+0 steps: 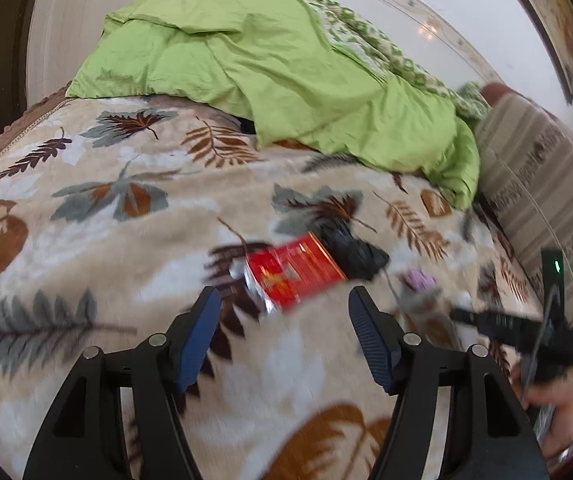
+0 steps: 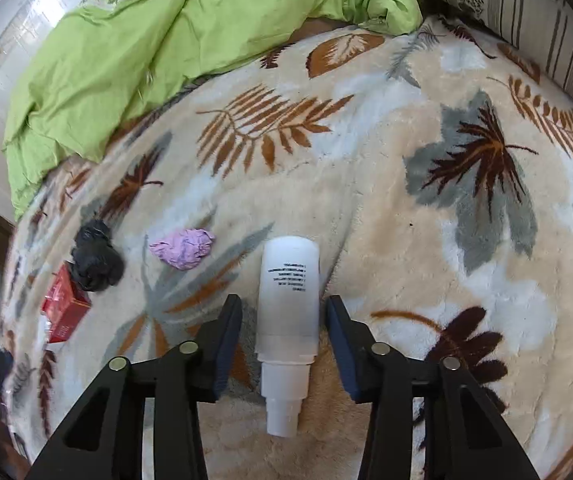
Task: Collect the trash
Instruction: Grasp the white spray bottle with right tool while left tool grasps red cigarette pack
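A white plastic bottle (image 2: 288, 312) lies on the leaf-print blanket (image 2: 366, 184), between the open fingers of my right gripper (image 2: 284, 310), neck toward the camera. A crumpled purple paper (image 2: 182, 248), a black crumpled bag (image 2: 96, 258) and a red packet (image 2: 64, 306) lie to its left. In the left wrist view the red packet (image 1: 294, 274) and the black bag (image 1: 352, 250) lie just ahead of my open, empty left gripper (image 1: 284, 308). The purple paper (image 1: 418, 280) is to the right, blurred.
A green duvet (image 1: 270, 68) is bunched at the far side of the bed. A striped cushion (image 1: 542, 184) stands on the right. The right-hand gripper and the hand that holds it (image 1: 542, 344) show at the right edge of the left wrist view.
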